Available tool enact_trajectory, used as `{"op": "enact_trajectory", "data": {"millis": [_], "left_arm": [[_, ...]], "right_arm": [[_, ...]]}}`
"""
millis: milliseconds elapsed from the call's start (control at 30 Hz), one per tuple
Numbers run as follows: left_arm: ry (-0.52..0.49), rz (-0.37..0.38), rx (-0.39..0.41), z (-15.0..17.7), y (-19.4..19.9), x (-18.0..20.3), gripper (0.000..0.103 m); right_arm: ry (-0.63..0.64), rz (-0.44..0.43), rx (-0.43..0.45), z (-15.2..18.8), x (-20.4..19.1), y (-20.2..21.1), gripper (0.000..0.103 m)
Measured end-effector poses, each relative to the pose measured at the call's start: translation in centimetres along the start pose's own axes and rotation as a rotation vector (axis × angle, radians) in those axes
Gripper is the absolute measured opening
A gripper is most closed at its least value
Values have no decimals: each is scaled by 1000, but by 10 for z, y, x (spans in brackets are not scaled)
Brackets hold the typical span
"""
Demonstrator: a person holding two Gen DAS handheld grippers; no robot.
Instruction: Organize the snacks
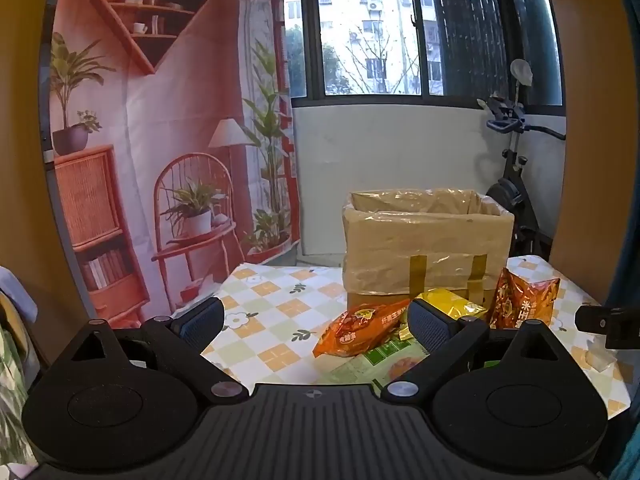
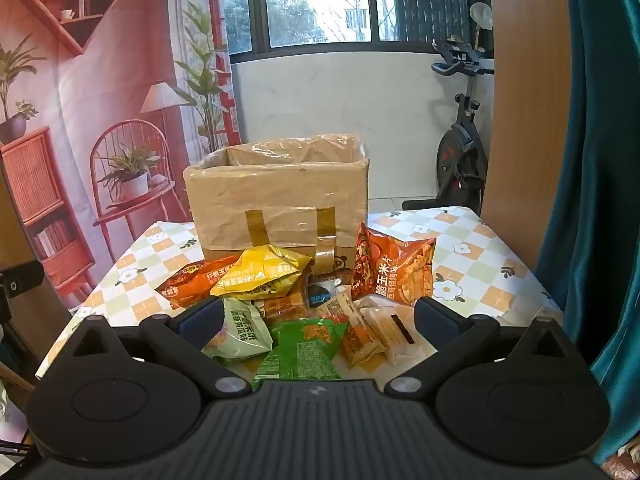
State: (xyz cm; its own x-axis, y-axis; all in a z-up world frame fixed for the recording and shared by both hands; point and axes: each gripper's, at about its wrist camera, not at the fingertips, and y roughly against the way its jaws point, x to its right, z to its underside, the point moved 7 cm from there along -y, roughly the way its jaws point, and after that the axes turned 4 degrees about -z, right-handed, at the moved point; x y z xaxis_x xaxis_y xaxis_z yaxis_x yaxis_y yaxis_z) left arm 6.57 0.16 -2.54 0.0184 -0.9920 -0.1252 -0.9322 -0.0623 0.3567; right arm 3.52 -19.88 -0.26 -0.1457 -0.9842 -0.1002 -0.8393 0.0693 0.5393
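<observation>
A pile of snack packets lies on the checkered table in front of an open cardboard box (image 2: 280, 196) lined with plastic, also in the left wrist view (image 1: 424, 240). The pile includes a yellow bag (image 2: 264, 272), an orange bag (image 2: 188, 284), an upright orange corn chip bag (image 2: 394, 266), green packets (image 2: 300, 344) and small wrapped bars (image 2: 384, 328). My right gripper (image 2: 316, 320) is open and empty just before the pile. My left gripper (image 1: 312, 324) is open and empty, left of the orange bag (image 1: 360, 330), with the yellow bag (image 1: 452, 304) behind its right finger.
The table (image 2: 472, 264) has a floral checkered cloth. A printed backdrop (image 1: 152, 140) hangs at the left. An exercise bike (image 2: 460, 152) stands behind the table on the right, near a teal curtain (image 2: 592, 160). The right gripper's edge (image 1: 608, 320) shows in the left wrist view.
</observation>
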Motion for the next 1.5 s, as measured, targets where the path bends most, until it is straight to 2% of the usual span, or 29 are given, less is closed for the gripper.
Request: {"op": "enact_trajectory", "data": {"millis": [200,233,1500], "left_arm": [[10,0,-8,-1,-2,-3,99],[-7,-2,21,0,0,2,99],[15,-2,17,0,1,0,99]], "right_arm": [[2,1,-1,0,0,0,103],[2,0,-1,0,0,0,103],[3,2,2,-2,1,1,103]]}}
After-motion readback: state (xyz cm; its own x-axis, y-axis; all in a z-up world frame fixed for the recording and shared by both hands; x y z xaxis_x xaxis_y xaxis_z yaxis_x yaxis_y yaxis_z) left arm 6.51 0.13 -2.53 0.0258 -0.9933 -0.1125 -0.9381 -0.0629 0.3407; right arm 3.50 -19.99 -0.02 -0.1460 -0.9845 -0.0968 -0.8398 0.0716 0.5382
